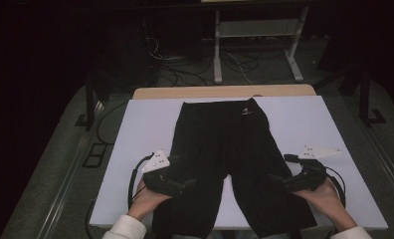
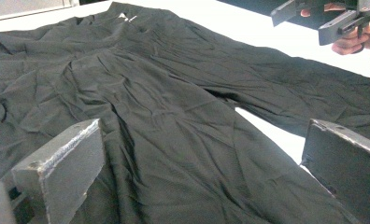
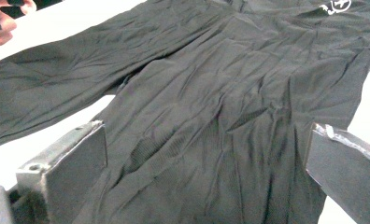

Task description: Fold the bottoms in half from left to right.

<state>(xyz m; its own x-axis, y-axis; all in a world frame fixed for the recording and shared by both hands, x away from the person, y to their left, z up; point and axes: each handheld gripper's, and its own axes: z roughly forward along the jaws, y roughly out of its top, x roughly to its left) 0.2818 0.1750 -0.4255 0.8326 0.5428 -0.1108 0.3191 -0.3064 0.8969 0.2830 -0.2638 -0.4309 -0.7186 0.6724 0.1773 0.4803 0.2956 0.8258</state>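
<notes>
A pair of black shorts [image 1: 225, 149] lies flat on the white board [image 1: 135, 134], waistband at the far end with a small white logo [image 1: 246, 111], both legs pointing toward the person. My left gripper [image 1: 184, 184] is over the outer side of the left leg, jaws wide apart. In the left gripper view the creased fabric [image 2: 174, 116] spreads between and beyond the open jaws of my left gripper [image 2: 202, 163]. My right gripper [image 1: 279, 180] stands open over the right leg. The right gripper view has the cloth [image 3: 211, 102] under the gap of my right gripper [image 3: 206, 168].
The white board rests on a wooden table [image 1: 195, 92]. Behind it stand a white metal frame [image 1: 254, 35] and loose cables [image 1: 185, 69] on the dark floor. Bare board [image 1: 309, 124] lies on either side of the shorts.
</notes>
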